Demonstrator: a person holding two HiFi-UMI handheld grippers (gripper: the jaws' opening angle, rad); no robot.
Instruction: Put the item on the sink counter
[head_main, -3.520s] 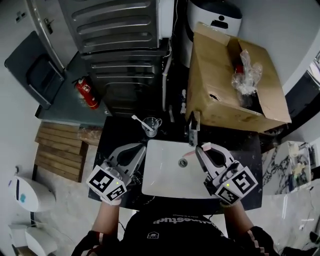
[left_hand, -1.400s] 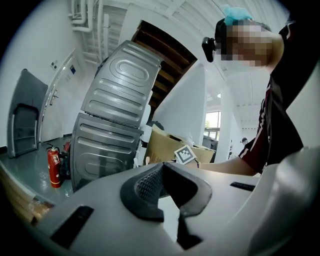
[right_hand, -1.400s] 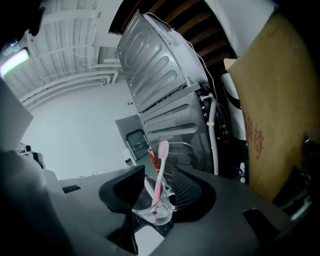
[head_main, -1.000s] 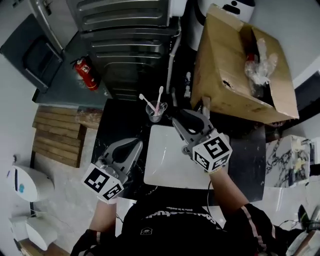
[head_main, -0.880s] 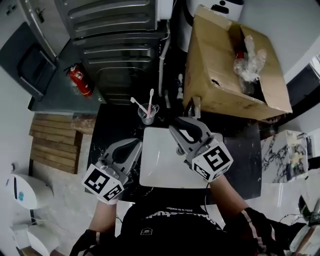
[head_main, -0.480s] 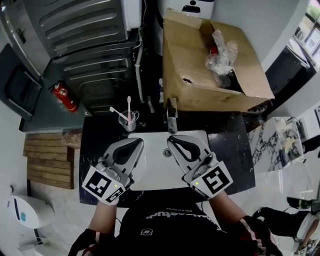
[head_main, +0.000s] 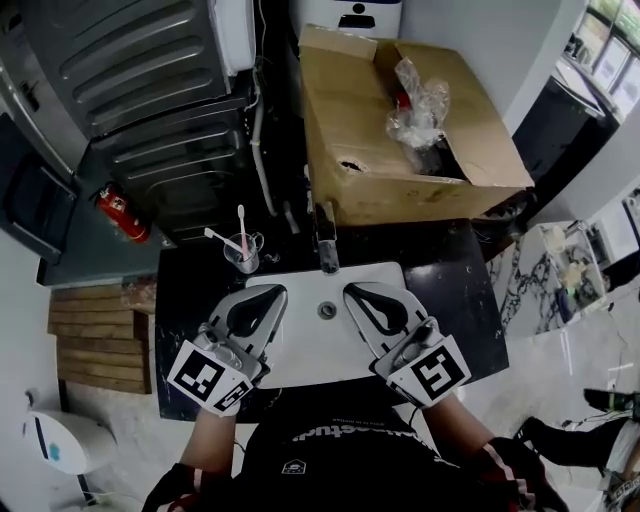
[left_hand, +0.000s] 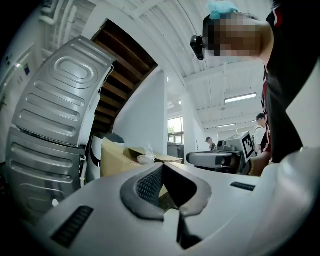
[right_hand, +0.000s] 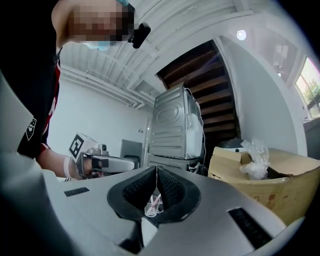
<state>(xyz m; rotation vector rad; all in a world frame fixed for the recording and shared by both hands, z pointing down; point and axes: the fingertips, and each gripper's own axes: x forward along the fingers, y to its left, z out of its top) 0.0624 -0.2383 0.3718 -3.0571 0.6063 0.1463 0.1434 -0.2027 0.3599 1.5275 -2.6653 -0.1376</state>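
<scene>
The pink toothbrush (head_main: 241, 222) is standing head-up in a clear cup (head_main: 245, 262), leaning beside a white toothbrush (head_main: 220, 239). The cup is resting on the black counter (head_main: 455, 275), just past the back left corner of the white basin (head_main: 318, 352) and left of the faucet (head_main: 326, 245), apart from both grippers

The left gripper (head_main: 276, 293) is hanging over the left part of the basin, pointing toward the faucet. It is sitting closed with nothing in it: in the left gripper view its ribbed pads (left_hand: 150, 184) are meeting at the tips, with only a cardboard box (head_main: 365, 150) showing beyond them

The right gripper (head_main: 352, 291) is hanging beside it over the right part of the basin, level with the left one. It is closed and empty too. Its jaws have just been closing, and nothing is lying between them. In the right gripper view the tips are touching, and the cup with both toothbrushes is showing small and far off through the hollow behind them

The box is lying open behind the counter with a crumpled plastic bag (head_main: 415, 98) inside. Left of it a grey ribbed machine (head_main: 130, 70) is standing, and a red extinguisher (head_main: 122, 214) is showing left of the counter
</scene>
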